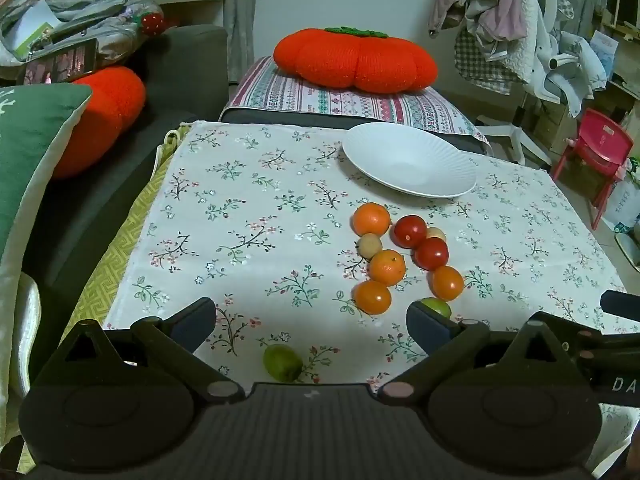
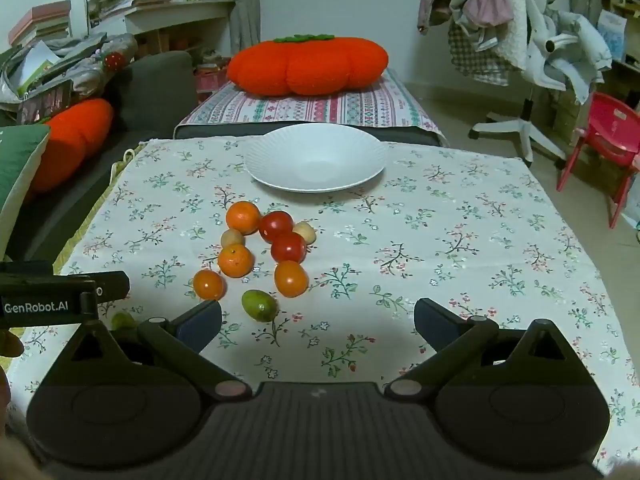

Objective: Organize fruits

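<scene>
A cluster of small fruits lies on the floral tablecloth [image 2: 460,220]: several oranges [image 2: 236,260], two red tomatoes [image 2: 288,247], two pale round fruits [image 2: 232,237] and a green lime [image 2: 259,305]. A second lime [image 1: 282,362] lies between my left fingers, apart from the cluster. An empty white plate [image 2: 316,160] stands behind the fruits. My left gripper [image 1: 312,326] is open, low over the near cloth. My right gripper [image 2: 318,326] is open and empty, just right of the lime. In the left wrist view the cluster [image 1: 386,266] is ahead to the right.
A big orange pumpkin cushion [image 2: 308,64] lies on a striped cushion behind the table. A sofa with a green pillow [image 1: 28,152] and an orange cushion [image 1: 104,116] is to the left. A red child chair [image 2: 604,140] and a clothes-laden office chair stand to the right.
</scene>
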Action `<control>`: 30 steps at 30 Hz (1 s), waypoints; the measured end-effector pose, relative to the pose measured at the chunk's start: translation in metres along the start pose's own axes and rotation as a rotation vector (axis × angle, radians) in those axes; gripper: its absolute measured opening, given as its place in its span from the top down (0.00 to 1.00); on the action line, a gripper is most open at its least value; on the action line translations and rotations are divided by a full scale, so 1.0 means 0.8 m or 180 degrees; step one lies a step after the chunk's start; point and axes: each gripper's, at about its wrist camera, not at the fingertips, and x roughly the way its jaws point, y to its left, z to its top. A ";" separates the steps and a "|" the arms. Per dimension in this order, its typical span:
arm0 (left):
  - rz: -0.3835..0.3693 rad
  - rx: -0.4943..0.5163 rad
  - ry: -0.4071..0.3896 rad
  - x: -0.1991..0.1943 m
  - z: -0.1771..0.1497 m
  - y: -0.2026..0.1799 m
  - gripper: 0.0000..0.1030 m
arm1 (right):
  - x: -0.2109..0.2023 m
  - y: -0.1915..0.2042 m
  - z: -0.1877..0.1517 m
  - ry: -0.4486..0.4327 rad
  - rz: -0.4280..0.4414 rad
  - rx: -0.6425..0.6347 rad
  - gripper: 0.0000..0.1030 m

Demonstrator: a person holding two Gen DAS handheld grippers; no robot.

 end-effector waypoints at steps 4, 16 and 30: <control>0.0010 0.0011 0.0006 -0.002 -0.001 -0.001 0.12 | 0.001 0.000 -0.001 0.0002 -0.0013 -0.0010 0.00; 0.0003 0.0001 0.0000 0.004 -0.003 -0.003 0.12 | 0.004 -0.002 0.000 0.0026 -0.0038 -0.0030 0.00; 0.0029 0.0025 0.0020 0.011 -0.008 -0.003 0.12 | 0.006 -0.003 -0.005 -0.0008 -0.0002 0.0021 0.00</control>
